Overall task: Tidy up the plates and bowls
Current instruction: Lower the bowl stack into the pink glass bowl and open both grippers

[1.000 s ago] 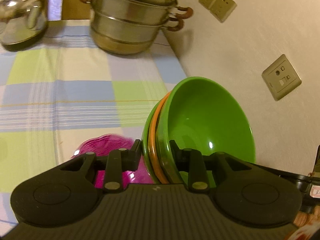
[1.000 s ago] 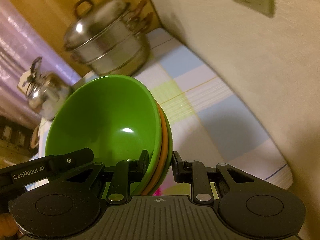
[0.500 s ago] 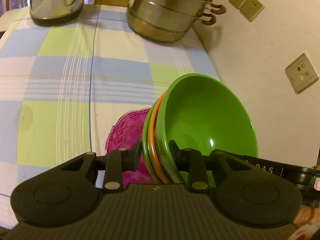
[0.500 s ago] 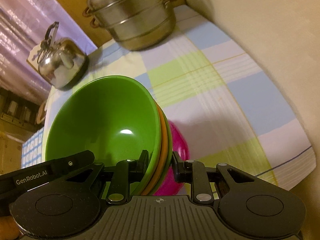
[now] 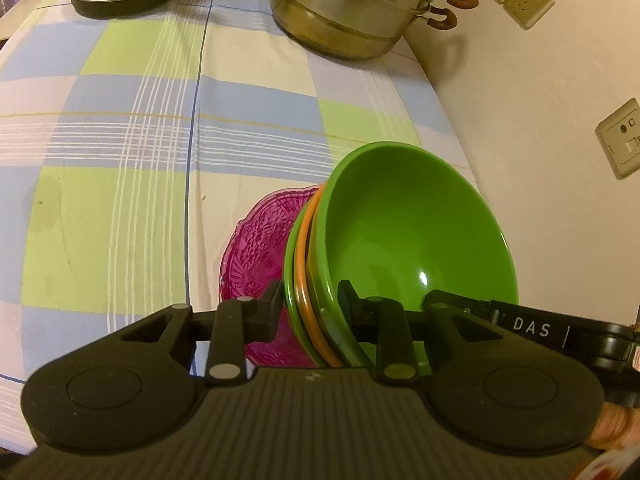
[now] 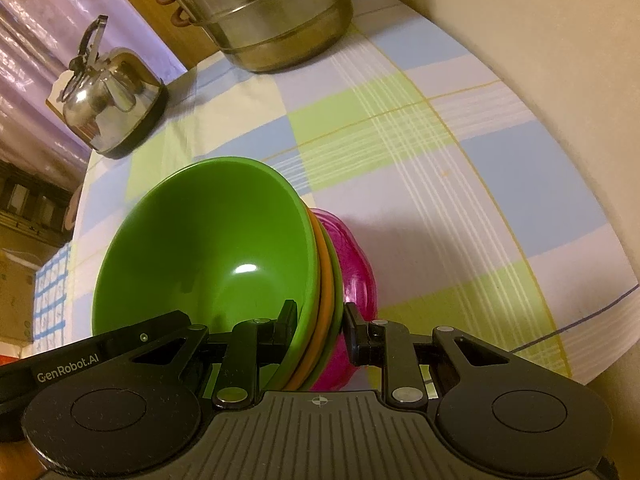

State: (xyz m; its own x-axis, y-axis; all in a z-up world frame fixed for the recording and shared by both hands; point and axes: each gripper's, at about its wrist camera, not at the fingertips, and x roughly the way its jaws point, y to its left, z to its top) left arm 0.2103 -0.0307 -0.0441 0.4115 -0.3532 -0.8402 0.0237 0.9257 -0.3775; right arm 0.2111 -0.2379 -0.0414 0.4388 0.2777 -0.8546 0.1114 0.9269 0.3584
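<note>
Down come both claws with the stack, and more of the pink dish now shows beneath it. Left claw [image 5: 308, 312] and right claw [image 6: 320, 326] each grip opposite rims of the bowl stack [image 5: 408, 240]: three bowls, two green with one orange between, held tilted just above one pink dish [image 5: 260, 240] on the checked tabletop [image 5: 120, 160]. "GenRobot.AI" and "DAS" read on the claws. Farther back: one steamer pot [image 6: 268, 12], one kettle [image 6: 108, 100], three wall sockets.
</note>
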